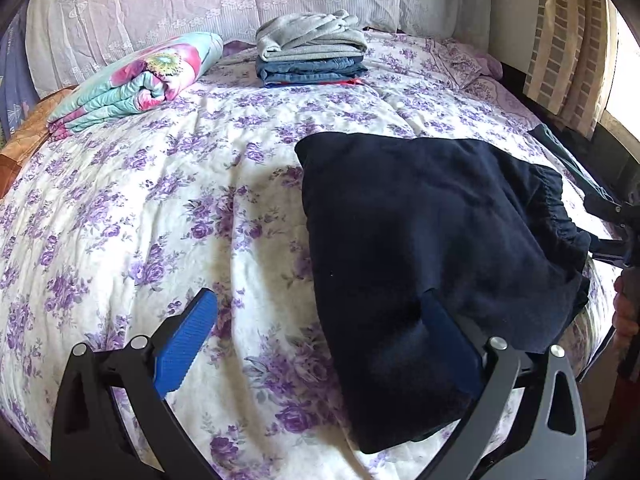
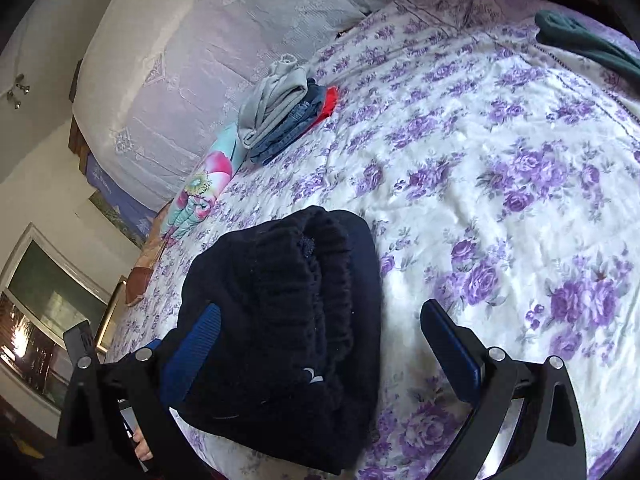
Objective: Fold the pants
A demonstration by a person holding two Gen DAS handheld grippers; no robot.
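Left gripper (image 1: pixel 316 344): jaws spread, right finger against folded pants (image 1: pixel 432 248).
Right gripper (image 2: pixel 320 344): jaws spread around pants.
Writing: none readable; small white mark (image 2: pixel 313 375) on pants.

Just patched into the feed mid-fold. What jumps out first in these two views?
The dark navy pants, folded into a thick bundle, lie on the purple-flowered bedspread near its front edge. Both grippers, left and right, have their jaws open around its edges. Far back by the headboard sits a stack of folded clothes beside a rolled floral quilt.
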